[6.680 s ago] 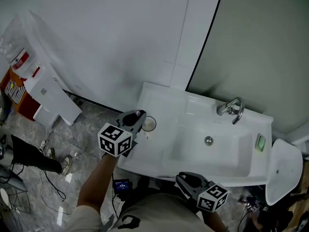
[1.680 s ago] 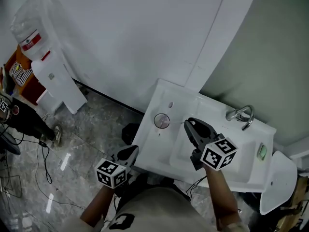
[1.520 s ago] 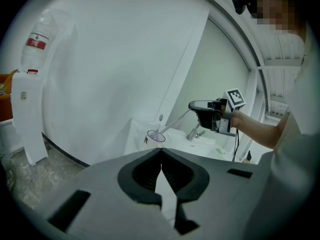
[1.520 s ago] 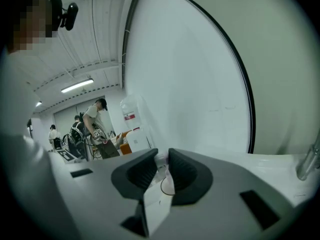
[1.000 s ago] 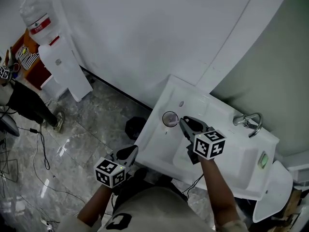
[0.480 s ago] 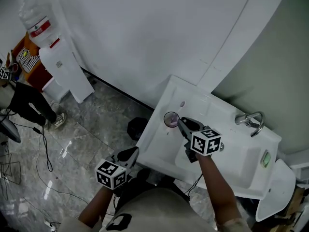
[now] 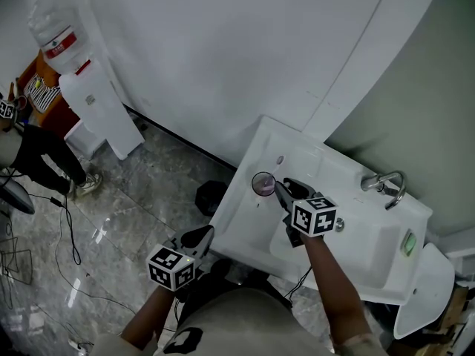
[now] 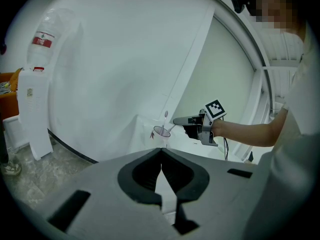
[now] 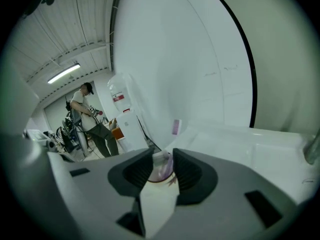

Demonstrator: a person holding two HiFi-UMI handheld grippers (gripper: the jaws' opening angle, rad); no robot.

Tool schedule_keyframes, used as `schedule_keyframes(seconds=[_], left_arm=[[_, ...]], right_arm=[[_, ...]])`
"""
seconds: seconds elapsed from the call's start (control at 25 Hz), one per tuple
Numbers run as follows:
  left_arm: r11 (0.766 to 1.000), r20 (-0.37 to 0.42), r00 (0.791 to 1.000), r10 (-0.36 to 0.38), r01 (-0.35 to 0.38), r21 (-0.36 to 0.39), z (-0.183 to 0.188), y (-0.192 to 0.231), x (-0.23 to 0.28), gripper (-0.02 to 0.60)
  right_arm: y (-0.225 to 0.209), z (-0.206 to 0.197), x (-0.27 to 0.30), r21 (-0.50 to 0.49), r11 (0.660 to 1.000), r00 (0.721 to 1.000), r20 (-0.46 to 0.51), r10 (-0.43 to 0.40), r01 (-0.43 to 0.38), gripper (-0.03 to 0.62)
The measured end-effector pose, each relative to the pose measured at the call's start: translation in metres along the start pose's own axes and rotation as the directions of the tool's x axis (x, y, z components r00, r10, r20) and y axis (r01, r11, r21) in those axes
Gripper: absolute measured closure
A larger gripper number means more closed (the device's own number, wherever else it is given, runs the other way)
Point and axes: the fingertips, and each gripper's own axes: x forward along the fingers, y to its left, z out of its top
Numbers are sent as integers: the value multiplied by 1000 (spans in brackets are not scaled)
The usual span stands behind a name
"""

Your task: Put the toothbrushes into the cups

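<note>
A clear pinkish cup [image 7: 261,184] stands on the left ledge of the white sink [image 7: 245,221]. One toothbrush [image 7: 280,160] stands in it, purple head up [image 9: 176,126]. My right gripper [image 7: 282,187] is at the cup's rim. Its jaws have just been opening and stand apart [image 9: 162,164], with a pale toothbrush handle end [image 9: 159,158] and the cup [image 9: 162,173] in the gap. In the left gripper view that second handle [image 8: 170,127] slants from the cup [image 8: 161,132] to the right gripper's tips. My left gripper [image 7: 205,232] hangs shut and empty [image 8: 161,150] off the sink's front left corner.
The basin [image 7: 349,228] lies right of the cup, with a chrome faucet [image 7: 386,184] behind it and a green item [image 7: 407,245] at the far right. A water dispenser [image 7: 89,95] stands by the wall at left. A person [image 7: 30,162] and cables occupy the floor's left edge.
The right gripper came from over the basin to the cup and sank a little at its rim. The left gripper, at the cup in the oldest frame, now hangs below the sink's edge.
</note>
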Motion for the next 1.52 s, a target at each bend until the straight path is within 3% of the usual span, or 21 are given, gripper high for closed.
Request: schedule_keyframes(seconds=[0.24,0.6,0.88,1.28,1.48,1.52], left_arm=[[1000,1,1000,-1,1,-1,1,2,-1,561],[1000,16,1000,-6,5,11,9,7,-2,561],[999,28,1000,-7,6,32,20,13,2,561],[997,27,998,-52,50,57,29,9,7,561],[996,31,998,-62,59,70,34,15,6,561],[995,34,997,-66,64,74,36,17,7,561]], right_arm=[[-3,-1,-1,6,1000,1000,19,-12,12,367],[-7,9,-23,73,997,995,95,-26,19,329],[-8,14,-58,196,981,980,196,-35,-5,349],[-2,-7,-91,306,952,969,234,-76,1,355],[14,-14,-105,340,940,964,259,-60,-33,456],[18,-15,-107,339,940,963,262,-54,-40,513]])
